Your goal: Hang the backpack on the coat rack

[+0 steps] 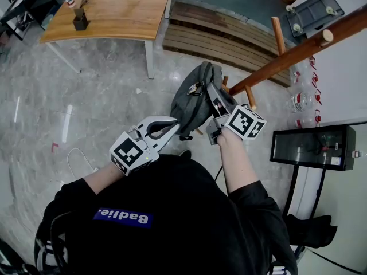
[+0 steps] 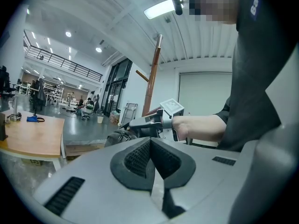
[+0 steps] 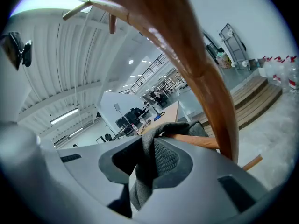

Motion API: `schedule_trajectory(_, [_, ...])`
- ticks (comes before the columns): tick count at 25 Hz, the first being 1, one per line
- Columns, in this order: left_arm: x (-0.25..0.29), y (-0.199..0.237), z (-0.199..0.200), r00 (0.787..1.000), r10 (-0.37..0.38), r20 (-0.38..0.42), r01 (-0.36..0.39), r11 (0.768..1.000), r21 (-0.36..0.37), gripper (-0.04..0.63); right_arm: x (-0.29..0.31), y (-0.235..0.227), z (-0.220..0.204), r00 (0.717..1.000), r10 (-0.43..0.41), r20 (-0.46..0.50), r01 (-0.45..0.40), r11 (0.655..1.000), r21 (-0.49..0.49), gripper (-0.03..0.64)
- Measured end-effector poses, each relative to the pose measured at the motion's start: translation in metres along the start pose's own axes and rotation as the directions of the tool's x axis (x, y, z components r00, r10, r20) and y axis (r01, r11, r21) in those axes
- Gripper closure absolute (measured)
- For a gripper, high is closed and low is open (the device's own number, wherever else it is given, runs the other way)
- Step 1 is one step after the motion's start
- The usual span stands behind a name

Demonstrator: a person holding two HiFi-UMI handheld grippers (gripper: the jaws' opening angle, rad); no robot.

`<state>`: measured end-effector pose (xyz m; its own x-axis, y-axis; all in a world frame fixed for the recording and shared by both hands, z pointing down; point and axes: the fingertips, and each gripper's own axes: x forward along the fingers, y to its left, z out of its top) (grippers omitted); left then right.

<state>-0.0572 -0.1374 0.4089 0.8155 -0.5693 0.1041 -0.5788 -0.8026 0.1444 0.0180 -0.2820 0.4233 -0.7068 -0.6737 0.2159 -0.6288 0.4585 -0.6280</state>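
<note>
right hand-held gripper [image 1: 209,91] outstretched, clamping backpack [image 1: 192,105]

Two grippers [image 1: 175,126] [image 1: 211,93], one backpack [image 1: 192,107], one coat rack [image 1: 298,49], one table [image 1: 126,13].

backpack [image 1: 192,103]: grey woven cloth, matt. coat rack [image 1: 298,53]: varnished wood, glossy, smooth. left gripper [image 2: 150,146] + right gripper [image 3: 145,164] shells: matt grey plastic; pads [image 3: 167,160] black, ribbed. floor [image 1: 86,119]: polished, reflective. table [image 1: 126,10]: light wood, matt.
</note>
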Motion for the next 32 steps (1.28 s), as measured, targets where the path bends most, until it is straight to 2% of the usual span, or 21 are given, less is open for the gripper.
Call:
schedule_trajectory(8, [0.006,-0.006,-0.002,1.0,-0.01,-0.019,0.01,1.0,0.003,0.589,-0.018,-0.028,-0.005,0.999,-0.027,0.023,0.025,0.996,0.08,0.551])
schedule_trajectory(16, [0.01,-0.013,-0.007,0.999,-0.032,-0.04,0.032,0.999,-0.001,0.589,-0.03,-0.051,-0.016,0.998,-0.057,0.017,0.057,0.998,0.04,0.548])
schedule_trajectory(21, [0.01,-0.014,-0.009,0.998,-0.048,-0.047,0.048,0.999,-0.004,0.589,-0.029,-0.061,-0.024,0.997,-0.078,0.018,0.079,0.996,-0.037,0.537])
schedule_trajectory(26, [0.004,-0.022,-0.013,0.996,-0.08,-0.041,0.08,0.997,-0.01,0.589,-0.03,-0.065,-0.03,0.989,-0.139,0.04,0.143,0.983,-0.114,0.512])
schedule_trajectory(32, [0.002,-0.034,-0.029,0.989,-0.14,-0.051,0.138,0.989,-0.048,0.589,-0.045,-0.063,-0.043,0.974,-0.225,0.036,0.226,0.943,-0.243,0.493])
